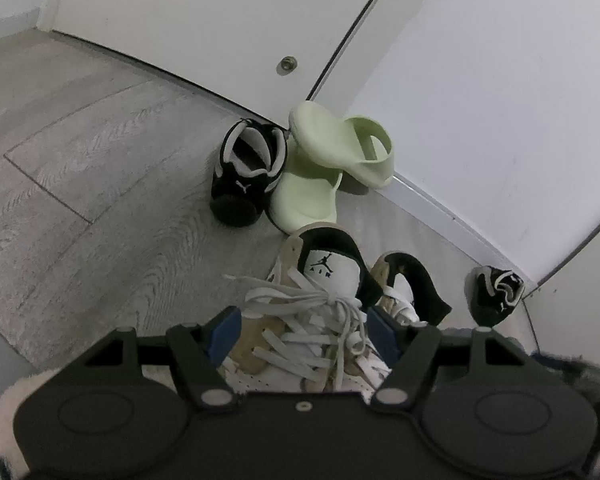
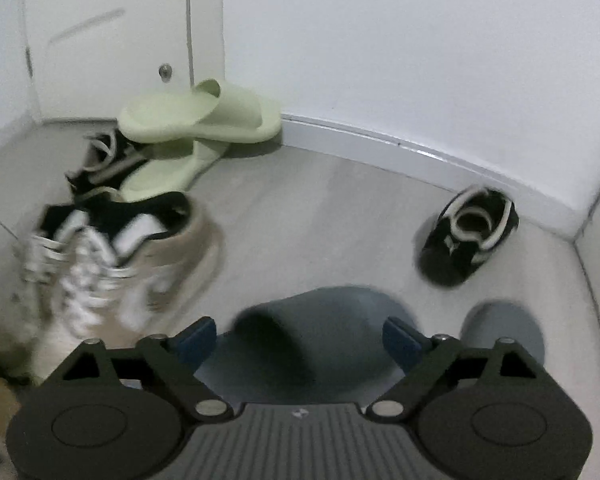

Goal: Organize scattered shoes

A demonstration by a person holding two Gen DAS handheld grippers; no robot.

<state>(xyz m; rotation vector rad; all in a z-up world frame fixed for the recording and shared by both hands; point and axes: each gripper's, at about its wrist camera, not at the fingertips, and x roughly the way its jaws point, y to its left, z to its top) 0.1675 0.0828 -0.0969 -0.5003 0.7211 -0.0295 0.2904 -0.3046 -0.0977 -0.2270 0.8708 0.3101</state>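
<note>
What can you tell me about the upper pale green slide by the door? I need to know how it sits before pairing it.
The upper pale green slide looks like one-piece moulded foam or rubber, matte, with a wide strap band and open toe. It lies tilted across its mate, the lower green slide, in the corner by the white door. In the left wrist view its heel end seems to touch the black sneaker. Neither gripper touches it.

I see pale green slides [image 2: 204, 120], small black shoes [image 1: 244, 176] trimmed in white, and white-and-black sneakers [image 1: 320, 320] with tan panels and white laces. A blue-grey slipper [image 2: 320, 332] shows between my right gripper's blue pads [image 2: 196, 336]. The floor [image 1: 80, 168] is grey woodgrain, the walls [image 2: 400, 48] white.
</note>
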